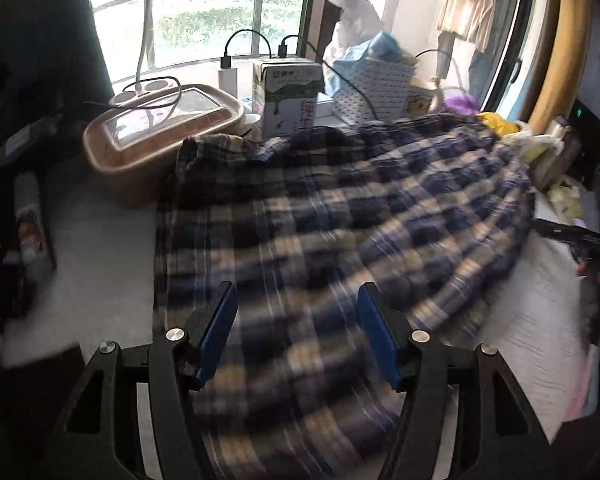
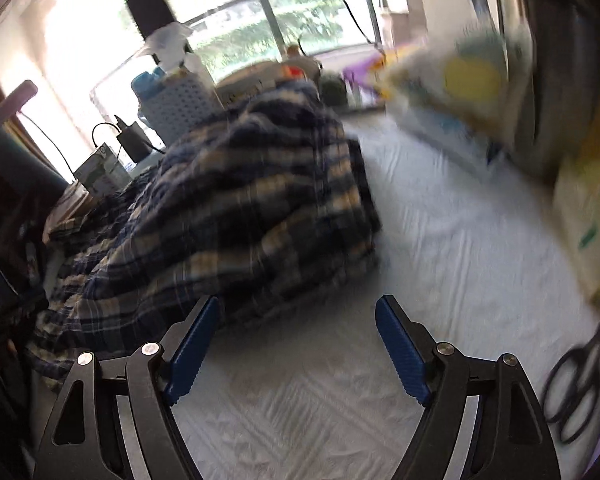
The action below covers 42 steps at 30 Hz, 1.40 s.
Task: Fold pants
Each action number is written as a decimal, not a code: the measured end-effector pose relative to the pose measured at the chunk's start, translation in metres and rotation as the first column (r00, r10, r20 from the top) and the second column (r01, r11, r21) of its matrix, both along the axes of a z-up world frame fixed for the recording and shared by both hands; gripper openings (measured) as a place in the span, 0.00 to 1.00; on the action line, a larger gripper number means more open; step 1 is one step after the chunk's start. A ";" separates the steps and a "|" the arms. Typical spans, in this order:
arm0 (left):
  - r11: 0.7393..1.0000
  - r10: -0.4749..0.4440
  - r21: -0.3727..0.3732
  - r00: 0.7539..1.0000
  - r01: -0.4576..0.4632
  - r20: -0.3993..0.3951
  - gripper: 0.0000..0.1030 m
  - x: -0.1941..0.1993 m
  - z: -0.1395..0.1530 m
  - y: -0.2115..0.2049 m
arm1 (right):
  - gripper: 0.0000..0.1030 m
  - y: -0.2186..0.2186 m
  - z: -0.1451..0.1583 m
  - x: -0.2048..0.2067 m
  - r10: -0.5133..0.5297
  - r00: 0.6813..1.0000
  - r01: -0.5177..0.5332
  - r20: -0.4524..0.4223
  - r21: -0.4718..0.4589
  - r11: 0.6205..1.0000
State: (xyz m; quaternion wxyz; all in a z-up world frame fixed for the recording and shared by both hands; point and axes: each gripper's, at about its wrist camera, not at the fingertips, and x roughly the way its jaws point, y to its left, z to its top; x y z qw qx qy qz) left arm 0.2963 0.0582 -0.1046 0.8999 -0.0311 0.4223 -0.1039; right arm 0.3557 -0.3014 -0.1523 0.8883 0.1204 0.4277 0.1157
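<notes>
- Left gripper stands apart-jawed above the plaid pants, blue pads clear of the cloth, nothing held.
- Right gripper gapes wide and empty over the white sheet, pants heaped just left of it.
- Pants lie spread on the bed, far edge near a brown tray and milk carton.

The plaid pants are smeared by motion blur in both wrist views, so folds and seams cannot be made out; their near end is cut off by the lower edge of the left wrist view. In the right wrist view the yellow and white items at upper right are blurred beyond recognition, and the black loops at the right edge are cropped and unclear. The print on the green and white carton is too small to be read.
</notes>
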 end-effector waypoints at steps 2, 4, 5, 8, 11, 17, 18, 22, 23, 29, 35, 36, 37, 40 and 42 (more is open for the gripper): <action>1.000 -0.003 -0.026 1.000 0.003 0.001 0.61 -0.013 0.001 -0.004 | 0.81 0.003 0.000 0.003 0.005 1.000 -0.005 0.008 0.017 1.000; 0.999 -0.021 -0.048 1.000 0.021 -0.004 0.61 -0.025 0.001 -0.008 | 0.83 0.005 0.001 0.012 0.004 1.000 -0.005 0.020 0.071 0.997; 0.998 -0.032 -0.053 0.999 0.031 -0.006 0.61 -0.029 0.000 -0.008 | 0.87 0.005 -0.001 0.021 -0.016 1.000 0.015 0.013 0.114 0.993; 0.997 -0.030 -0.065 0.999 0.028 -0.036 0.61 -0.039 -0.010 -0.013 | 0.91 0.005 -0.003 0.039 -0.082 0.997 0.080 0.003 0.217 0.973; 0.997 -0.031 -0.077 0.997 0.026 -0.068 0.61 -0.043 -0.020 -0.019 | 0.74 0.011 -0.004 0.050 -0.110 0.994 0.108 -0.008 0.279 0.954; 0.996 -0.044 -0.078 0.997 0.039 -0.069 0.61 -0.057 -0.017 -0.027 | 0.07 0.028 0.015 0.040 -0.079 0.995 0.071 0.064 0.117 0.991; 0.996 -0.049 -0.077 0.997 0.043 -0.065 0.61 -0.059 -0.015 -0.028 | 0.06 0.025 0.019 0.036 -0.079 0.994 0.072 0.076 0.096 0.993; 0.996 -0.065 -0.064 0.996 0.061 -0.054 0.61 -0.066 -0.007 -0.031 | 0.05 0.006 0.038 0.011 -0.081 0.988 0.080 0.129 0.011 0.997; 0.996 -0.066 -0.062 0.996 0.063 -0.053 0.61 -0.067 -0.005 -0.032 | 0.05 -0.002 0.041 0.003 -0.091 0.987 0.092 0.133 -0.001 0.996; 0.996 -0.073 -0.052 0.996 0.070 -0.052 0.61 -0.070 0.004 -0.040 | 0.05 -0.050 0.032 -0.025 -0.167 0.981 0.169 0.102 -0.010 0.986; 0.997 -0.077 -0.018 0.996 0.076 -0.055 0.61 -0.063 0.006 -0.042 | 0.05 -0.059 0.002 -0.026 -0.179 0.983 0.180 0.048 -0.022 0.983; 0.997 -0.081 -0.009 0.995 0.081 -0.049 0.61 -0.059 0.007 -0.041 | 0.05 -0.058 0.000 -0.025 -0.184 0.982 0.185 0.047 -0.011 0.983; 0.996 -0.084 -0.003 0.996 0.084 -0.042 0.61 -0.055 0.007 -0.040 | 0.07 -0.059 -0.002 -0.024 -0.185 0.982 0.186 0.044 -0.004 0.983; 0.995 -0.097 0.024 0.995 0.097 -0.026 0.61 -0.031 0.010 -0.035 | 0.12 -0.057 -0.002 -0.021 -0.186 0.981 0.186 0.052 0.004 0.983; 0.993 -0.115 0.038 0.993 0.115 -0.020 0.61 -0.006 0.013 -0.035 | 0.20 -0.058 0.002 -0.019 -0.186 0.980 0.186 0.064 0.011 0.983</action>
